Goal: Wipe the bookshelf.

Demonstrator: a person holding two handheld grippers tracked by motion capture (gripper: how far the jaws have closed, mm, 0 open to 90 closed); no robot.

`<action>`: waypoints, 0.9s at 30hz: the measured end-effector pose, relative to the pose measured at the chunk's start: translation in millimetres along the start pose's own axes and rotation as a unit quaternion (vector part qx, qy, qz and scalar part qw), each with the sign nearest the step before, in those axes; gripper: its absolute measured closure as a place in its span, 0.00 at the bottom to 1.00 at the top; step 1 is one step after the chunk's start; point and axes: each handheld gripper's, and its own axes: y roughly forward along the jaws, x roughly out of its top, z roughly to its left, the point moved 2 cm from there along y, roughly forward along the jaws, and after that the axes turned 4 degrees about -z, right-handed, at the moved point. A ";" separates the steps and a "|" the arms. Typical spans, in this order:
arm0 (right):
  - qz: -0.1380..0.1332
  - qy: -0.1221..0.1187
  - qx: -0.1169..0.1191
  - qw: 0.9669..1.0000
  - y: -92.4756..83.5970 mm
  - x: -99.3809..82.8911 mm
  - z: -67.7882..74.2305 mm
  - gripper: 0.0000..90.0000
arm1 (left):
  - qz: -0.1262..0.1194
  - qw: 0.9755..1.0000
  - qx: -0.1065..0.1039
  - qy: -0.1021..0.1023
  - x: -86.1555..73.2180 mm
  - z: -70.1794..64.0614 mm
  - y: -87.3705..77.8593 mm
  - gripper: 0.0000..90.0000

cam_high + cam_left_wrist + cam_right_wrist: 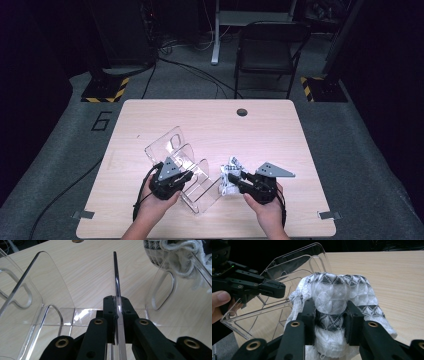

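A clear acrylic divider rack (182, 160) stands on the wooden table (210, 120), near its front middle. My left gripper (187, 176) is shut on the thin edge of one upright divider (116, 277); its jaws (118, 308) pinch the plate from both sides. A rolled white cloth with a black pattern (230, 172) sits just right of the rack, off the table top. My right gripper (235, 181) is shut on it, the jaws (330, 313) squeezing the middle of the cloth (337, 290). The cloth (175, 255) lies against the rack's rightmost divider.
A round cable hole (242, 111) is near the table's far edge. A black folding chair (267, 45) stands behind the table, and yellow-striped stand bases (105, 90) flank it on the floor. Bare table top spreads to the left, right and back.
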 end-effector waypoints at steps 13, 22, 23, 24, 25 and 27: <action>0.010 0.008 -0.010 1.000 -0.5 -14.1 -6.6 0.75 | 0.001 1.000 0.001 0.003 0.3 0.5 0.1 0.95; 0.067 0.021 -0.033 0.997 5.4 -40.2 -18.0 0.75 | 0.001 1.000 0.002 0.004 0.4 0.4 0.3 0.95; 0.074 0.023 -0.036 0.996 6.2 -43.3 -19.5 0.75 | 0.001 1.000 0.002 0.002 0.4 0.3 0.3 0.95; 0.078 0.025 -0.035 0.996 7.4 -46.0 -20.8 0.75 | 0.002 1.000 0.002 0.004 0.4 0.4 0.3 0.95; 0.082 0.029 -0.037 0.996 8.3 -48.3 -21.3 0.75 | 0.002 1.000 0.002 0.004 0.5 0.4 0.3 0.95; 0.087 0.031 -0.036 0.995 9.4 -50.3 -22.0 0.75 | 0.002 1.000 0.002 0.004 0.5 0.4 0.3 0.95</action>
